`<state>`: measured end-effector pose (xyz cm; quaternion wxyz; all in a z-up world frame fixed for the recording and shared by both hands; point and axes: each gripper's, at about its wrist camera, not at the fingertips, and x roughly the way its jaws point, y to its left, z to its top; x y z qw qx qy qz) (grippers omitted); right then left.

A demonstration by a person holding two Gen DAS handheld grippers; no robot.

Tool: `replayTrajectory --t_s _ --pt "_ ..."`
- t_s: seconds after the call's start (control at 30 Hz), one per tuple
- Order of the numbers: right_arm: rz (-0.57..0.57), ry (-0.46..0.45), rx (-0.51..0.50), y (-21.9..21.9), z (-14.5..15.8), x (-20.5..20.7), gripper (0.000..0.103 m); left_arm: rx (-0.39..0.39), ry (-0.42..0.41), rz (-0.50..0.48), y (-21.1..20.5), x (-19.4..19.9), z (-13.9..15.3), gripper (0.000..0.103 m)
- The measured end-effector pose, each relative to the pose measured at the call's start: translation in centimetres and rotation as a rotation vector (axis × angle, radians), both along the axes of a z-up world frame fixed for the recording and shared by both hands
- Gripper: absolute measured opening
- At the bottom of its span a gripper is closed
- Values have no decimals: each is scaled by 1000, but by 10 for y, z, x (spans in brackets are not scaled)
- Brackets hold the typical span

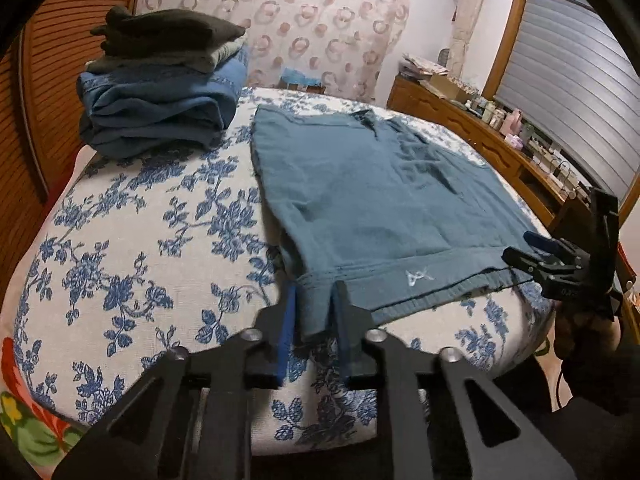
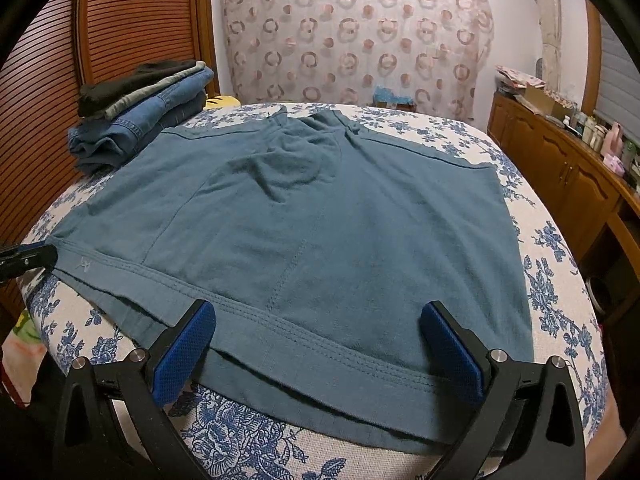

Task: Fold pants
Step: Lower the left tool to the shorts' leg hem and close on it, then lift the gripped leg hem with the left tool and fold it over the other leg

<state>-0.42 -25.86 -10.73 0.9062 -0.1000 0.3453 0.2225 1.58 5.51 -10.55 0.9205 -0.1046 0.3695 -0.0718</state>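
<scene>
Teal-blue pants (image 1: 372,208) lie spread flat on the floral bed (image 1: 140,240), hem edge toward me. My left gripper (image 1: 316,292) is shut on the near left corner of the hem, with cloth bunched between its fingers. In the right wrist view the pants (image 2: 320,220) fill the middle, and my right gripper (image 2: 320,320) is open, its blue pads astride the near hem over the cloth. The right gripper also shows in the left wrist view (image 1: 532,248) at the pants' right hem corner. The left gripper's tip shows at the left edge of the right wrist view (image 2: 28,258).
A stack of folded clothes (image 1: 160,92), dark on top and denim below, sits at the bed's far left by a slatted wooden door (image 1: 60,80). A wooden dresser (image 1: 500,148) with bottles runs along the right. A patterned curtain (image 2: 352,40) hangs behind.
</scene>
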Motion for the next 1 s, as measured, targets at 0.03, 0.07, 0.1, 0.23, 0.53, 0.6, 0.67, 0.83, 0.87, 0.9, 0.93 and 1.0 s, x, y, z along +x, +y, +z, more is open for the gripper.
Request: replayTrajectory --t_s 0.03,0.07,0.1,0.23,0.53,0.6,0.67,0.83,0.87,0.9,0.93,1.0 --pt "5 1 2 -1 1 -1 97 -7 -5 -5 0 1 2 12" --pt "8 4 5 -2 2 -1 94 -12 -13 -10 -1 1 6 11" --pt "10 7 8 -3 2 -1 92 -13 -22 -17 -3 1 9 9" --pt "11 18 34 -10 7 -3 81 -12 -61 -52 -13 6 27 8" --pt "-10 -13 52 -27 20 -6 78 8 -153 -160 -48 34 71 8" --pt "-18 -15 57 -33 20 -7 78 13 -170 -186 -58 38 79 8" --pt "-27 -19 61 -39 21 -6 78 20 -179 -215 -68 45 85 8" --pt "-44 -28 64 -49 23 -10 77 41 -189 -276 -92 62 97 8" --pt "-48 -33 65 -52 24 -11 78 38 -190 -284 -96 64 99 8" --pt "-54 -37 68 -56 25 -11 78 34 -189 -294 -101 68 100 8" --pt "-58 -38 71 -57 26 -11 78 30 -188 -305 -107 71 101 8" --pt "-66 -42 72 -61 27 -11 77 29 -189 -321 -119 74 104 8"
